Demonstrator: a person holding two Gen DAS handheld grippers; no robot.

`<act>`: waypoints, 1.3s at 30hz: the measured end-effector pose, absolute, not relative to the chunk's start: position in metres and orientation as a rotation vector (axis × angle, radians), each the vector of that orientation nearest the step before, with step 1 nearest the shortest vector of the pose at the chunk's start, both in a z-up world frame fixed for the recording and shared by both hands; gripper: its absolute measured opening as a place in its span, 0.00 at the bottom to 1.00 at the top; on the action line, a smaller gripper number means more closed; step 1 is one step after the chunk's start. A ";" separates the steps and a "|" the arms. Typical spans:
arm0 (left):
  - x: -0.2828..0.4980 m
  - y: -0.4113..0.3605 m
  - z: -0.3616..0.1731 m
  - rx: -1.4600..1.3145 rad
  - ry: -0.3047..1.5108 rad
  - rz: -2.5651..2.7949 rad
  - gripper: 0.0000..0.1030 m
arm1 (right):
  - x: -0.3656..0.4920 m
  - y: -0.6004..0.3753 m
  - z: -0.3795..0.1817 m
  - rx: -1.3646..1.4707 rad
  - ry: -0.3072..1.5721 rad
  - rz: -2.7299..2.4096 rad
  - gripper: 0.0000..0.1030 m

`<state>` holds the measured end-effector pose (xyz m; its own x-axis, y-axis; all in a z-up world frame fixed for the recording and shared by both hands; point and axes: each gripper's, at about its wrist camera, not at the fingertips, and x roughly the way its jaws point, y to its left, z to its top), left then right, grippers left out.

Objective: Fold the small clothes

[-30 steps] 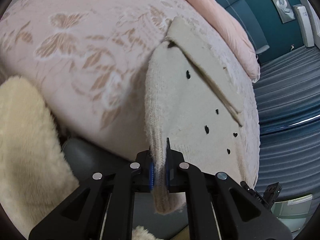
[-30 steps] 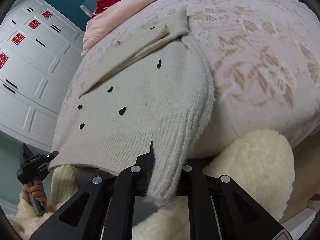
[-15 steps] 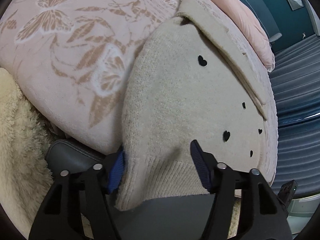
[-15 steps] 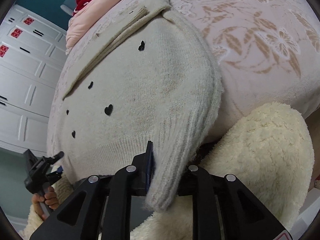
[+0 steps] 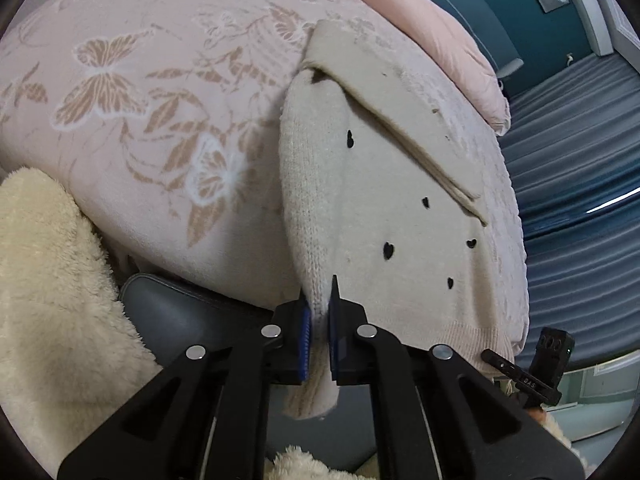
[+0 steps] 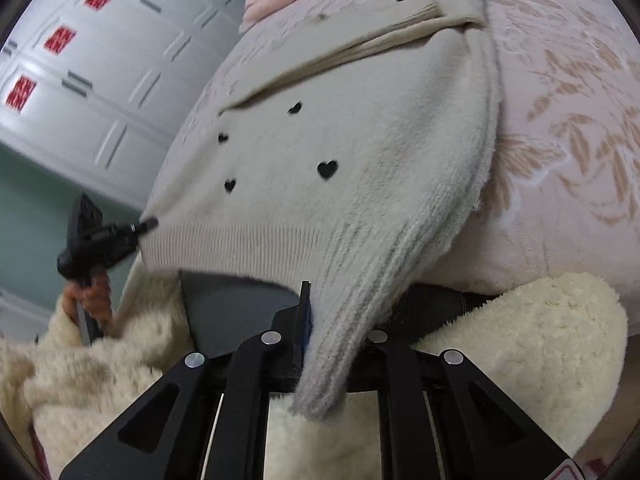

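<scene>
Cream knit sweater with black hearts (image 5: 384,208): spread on pink floral bedspread (image 5: 132,128), ahead of both claws. Left claw (image 5: 319,312): just closed, clamping hem corner. Right claw (image 6: 340,320): closing, clamping opposite ribbed corner.

Black gripper (image 5: 319,304), blue pads, silver screws, fluffy cream sleeves.

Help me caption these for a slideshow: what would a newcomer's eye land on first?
The cream sweater dotted with small black hearts, spread over the pink butterfly-print blanket, fills both views. Each bottom corner of it is pinched: the left gripper is shut on one corner, the right gripper on the other, ribbed hem bunched between the jaws. White cabinet doors with red stickers stand behind.
</scene>
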<state>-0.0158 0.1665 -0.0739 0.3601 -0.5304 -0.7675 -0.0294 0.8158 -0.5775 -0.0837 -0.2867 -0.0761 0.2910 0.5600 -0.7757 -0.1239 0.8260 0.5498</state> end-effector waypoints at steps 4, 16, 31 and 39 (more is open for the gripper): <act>-0.034 0.180 -0.047 -0.533 1.173 -0.380 0.05 | -0.103 -0.294 -0.035 0.441 1.182 0.551 0.10; -0.007 0.176 0.050 -0.468 1.078 -0.479 0.06 | -0.108 -0.324 0.052 0.577 0.938 0.613 0.10; 0.146 0.137 -0.022 -0.415 0.929 -0.249 0.81 | 0.011 -0.374 -0.028 0.563 0.699 -0.160 0.65; 0.216 0.086 -0.068 -0.271 1.022 -0.245 0.82 | 0.061 -0.374 -0.056 0.554 0.809 -0.197 0.70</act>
<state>0.2158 0.0859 -0.0682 0.5001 -0.3251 -0.8026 0.0741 0.9395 -0.3344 0.0614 -0.3739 -0.0563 0.6812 0.0404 -0.7309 0.3714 0.8414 0.3926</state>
